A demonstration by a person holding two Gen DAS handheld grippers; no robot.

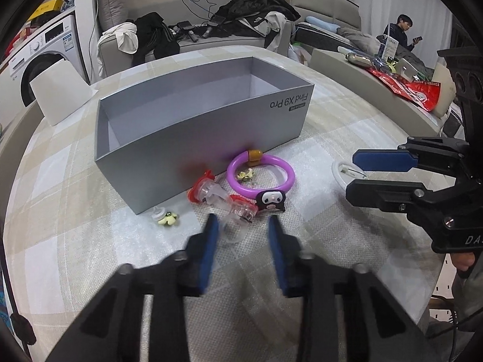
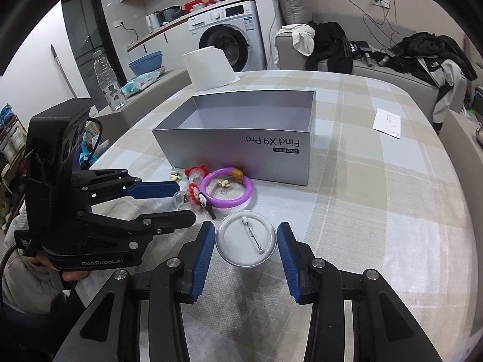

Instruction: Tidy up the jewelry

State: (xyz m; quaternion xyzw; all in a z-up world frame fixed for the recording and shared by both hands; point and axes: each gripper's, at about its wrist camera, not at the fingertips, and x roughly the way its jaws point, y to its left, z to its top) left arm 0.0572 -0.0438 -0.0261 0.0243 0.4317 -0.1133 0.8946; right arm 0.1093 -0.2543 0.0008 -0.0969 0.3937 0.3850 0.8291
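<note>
The left gripper (image 1: 243,220) hovered low over the checked beige-and-white tabletop (image 1: 332,256). Its jaws stood partly apart and blurred, on either side of a clear plastic ring (image 1: 234,232) without visibly pressing on it. Just beyond lay the rest of the jewelry: a red-and-clear plastic trinket (image 1: 205,188), a black-and-white cartoon-face charm (image 1: 270,201), a small pale-yellow flower piece (image 1: 167,218) and a purple plastic bangle (image 1: 231,178) with an orange bead (image 1: 254,154). All of it sat close against the near wall of the open grey cardboard box (image 1: 181,138). To the right, the right gripper (image 2: 245,227) had its jaws narrowed onto the rim of a round white pin badge (image 2: 246,241), whose back, with its metal pin, faced the camera, in front of the bangle.
</note>
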